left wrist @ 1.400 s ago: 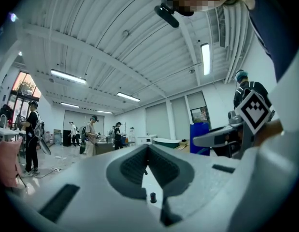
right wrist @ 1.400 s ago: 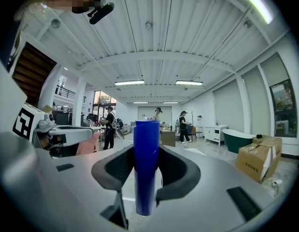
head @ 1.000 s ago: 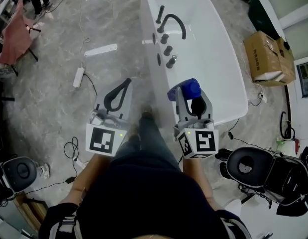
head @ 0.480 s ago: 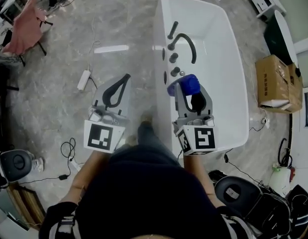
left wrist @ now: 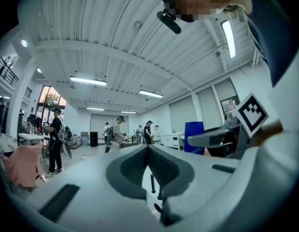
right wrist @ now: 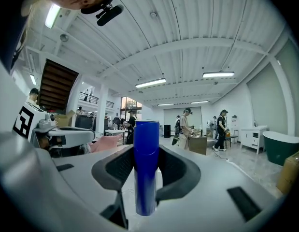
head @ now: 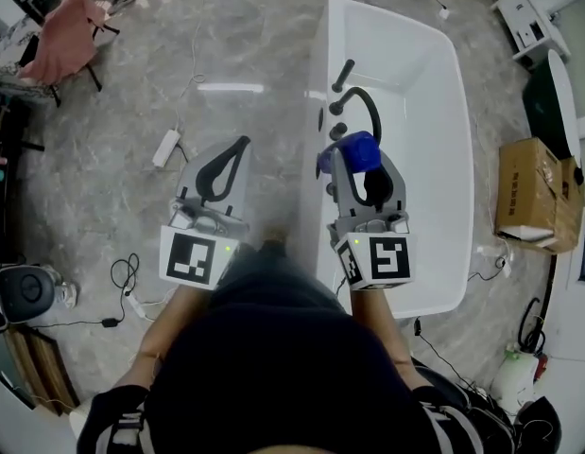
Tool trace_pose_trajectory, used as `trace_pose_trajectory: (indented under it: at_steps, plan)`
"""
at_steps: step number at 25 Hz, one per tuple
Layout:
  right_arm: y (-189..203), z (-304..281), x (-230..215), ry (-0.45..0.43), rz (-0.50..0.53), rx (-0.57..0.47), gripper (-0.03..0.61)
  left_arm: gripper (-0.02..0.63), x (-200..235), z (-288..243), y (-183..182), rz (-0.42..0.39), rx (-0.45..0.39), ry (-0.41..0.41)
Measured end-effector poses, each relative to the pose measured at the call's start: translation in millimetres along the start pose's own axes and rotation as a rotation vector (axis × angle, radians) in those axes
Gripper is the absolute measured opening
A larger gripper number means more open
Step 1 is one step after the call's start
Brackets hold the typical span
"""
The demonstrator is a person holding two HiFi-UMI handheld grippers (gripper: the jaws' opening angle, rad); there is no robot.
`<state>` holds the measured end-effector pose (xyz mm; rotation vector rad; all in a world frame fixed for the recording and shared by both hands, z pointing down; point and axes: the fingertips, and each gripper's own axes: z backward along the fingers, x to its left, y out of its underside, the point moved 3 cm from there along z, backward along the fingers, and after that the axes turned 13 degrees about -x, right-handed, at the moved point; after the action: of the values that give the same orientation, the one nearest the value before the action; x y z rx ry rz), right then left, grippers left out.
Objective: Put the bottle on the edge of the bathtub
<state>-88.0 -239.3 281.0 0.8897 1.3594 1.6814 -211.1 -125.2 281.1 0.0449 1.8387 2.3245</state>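
Right gripper (head: 368, 183) clamps a plain blue cylindrical plastic bottle (right wrist: 146, 163) between its grey jaws, the bottle's long axis upright. It hangs over the left rim of the white oblong bathtub (head: 434, 121), just on the near side of the black curved spout and taps (head: 353, 102). The rim seems to lie directly beneath, so the right hand is the nearer one. Left gripper (head: 237, 149), jaws together and empty, is over the grey marbled floor (head: 131, 206). No label is readable on the bottle.
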Motion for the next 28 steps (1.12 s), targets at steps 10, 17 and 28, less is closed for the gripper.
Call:
trace_pose_trajectory:
  at_steps: [10,17,28]
  plan:
    - [14.6,-17.0,-8.4,0.042,0.005,0.01,0.163,0.0,10.8,-28.5,12.5,0.01,0.008,0.056]
    - [13.8,-5.9,-35.6,0.154,0.011,0.021,0.163,0.0,-8.1,-67.5,10.1,0.02,0.005,0.186]
    - [22.9,41.2,-72.2,0.441,0.054,0.047,0.163,0.0,-56.4,-109.2,34.8,0.086,0.014,0.489]
